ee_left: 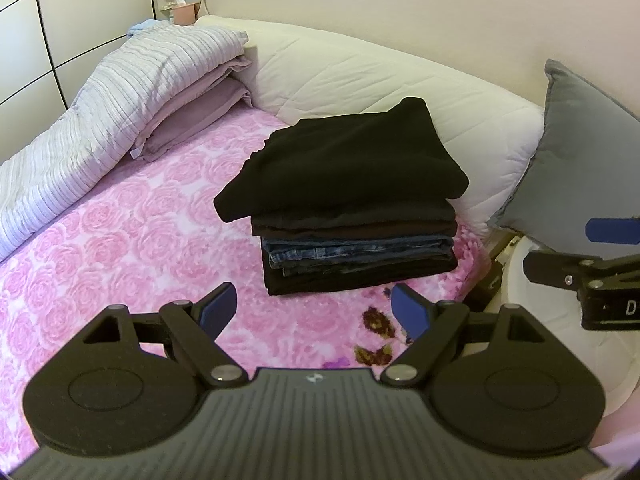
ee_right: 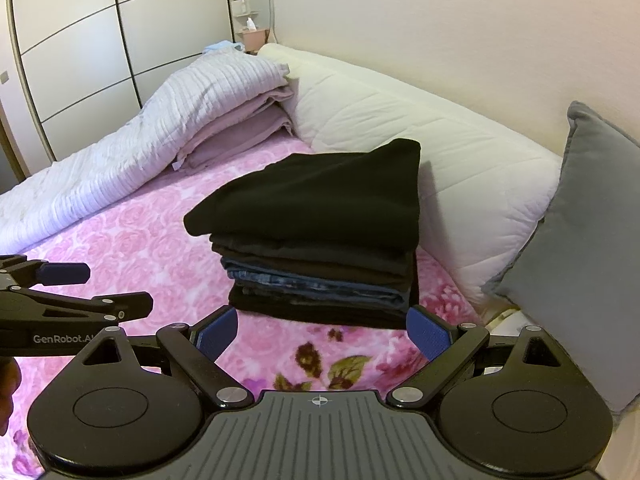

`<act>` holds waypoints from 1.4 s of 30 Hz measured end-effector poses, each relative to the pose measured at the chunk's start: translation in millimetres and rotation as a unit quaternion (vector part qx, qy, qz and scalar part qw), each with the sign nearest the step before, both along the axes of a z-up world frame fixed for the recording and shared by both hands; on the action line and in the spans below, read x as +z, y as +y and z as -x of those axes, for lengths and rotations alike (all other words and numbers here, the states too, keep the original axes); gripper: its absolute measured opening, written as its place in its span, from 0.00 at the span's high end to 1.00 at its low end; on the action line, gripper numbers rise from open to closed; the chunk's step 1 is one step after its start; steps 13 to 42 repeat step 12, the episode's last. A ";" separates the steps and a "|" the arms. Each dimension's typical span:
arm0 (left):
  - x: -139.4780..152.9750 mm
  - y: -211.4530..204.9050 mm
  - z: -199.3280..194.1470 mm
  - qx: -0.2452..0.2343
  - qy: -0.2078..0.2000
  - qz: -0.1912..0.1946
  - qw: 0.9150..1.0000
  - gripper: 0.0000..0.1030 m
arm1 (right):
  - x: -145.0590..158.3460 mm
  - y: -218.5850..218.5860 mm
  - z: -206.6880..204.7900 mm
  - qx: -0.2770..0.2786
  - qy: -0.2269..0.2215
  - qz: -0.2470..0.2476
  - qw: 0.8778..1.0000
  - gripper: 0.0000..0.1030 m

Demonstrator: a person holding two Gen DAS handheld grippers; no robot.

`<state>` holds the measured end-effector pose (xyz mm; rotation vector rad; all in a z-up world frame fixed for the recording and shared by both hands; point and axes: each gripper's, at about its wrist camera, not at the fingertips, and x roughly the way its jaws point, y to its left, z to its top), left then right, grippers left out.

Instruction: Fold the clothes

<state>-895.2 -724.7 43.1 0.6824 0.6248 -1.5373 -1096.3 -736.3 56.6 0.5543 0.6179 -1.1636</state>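
A stack of folded clothes (ee_left: 352, 216) stands on the pink floral bedspread (ee_left: 120, 240), with a black garment (ee_left: 348, 160) on top and blue jeans (ee_left: 356, 254) among dark layers below. The stack also shows in the right wrist view (ee_right: 320, 248). My left gripper (ee_left: 316, 308) is open and empty, just in front of the stack. My right gripper (ee_right: 320, 332) is open and empty, close to the stack's front edge. The right gripper shows at the right edge of the left wrist view (ee_left: 592, 256); the left gripper shows at the left of the right wrist view (ee_right: 80, 292).
A folded lilac quilt (ee_left: 100, 112) lies along the bed's far left. A white padded headboard cushion (ee_left: 360, 68) runs behind the stack, and a grey pillow (ee_left: 576, 168) leans at the right. A wardrobe (ee_right: 80, 40) stands beyond the bed.
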 end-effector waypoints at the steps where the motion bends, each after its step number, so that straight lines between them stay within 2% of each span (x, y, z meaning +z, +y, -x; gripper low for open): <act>1: 0.0 0.4 0.7 -0.001 0.000 0.000 1.000 0.20 | 0.1 -0.2 0.6 0.000 0.001 0.000 1.000 0.09; 42: -1.4 1.0 6.6 0.004 0.006 0.001 1.000 0.20 | -1.1 -0.6 7.5 0.003 0.001 -0.005 1.000 0.09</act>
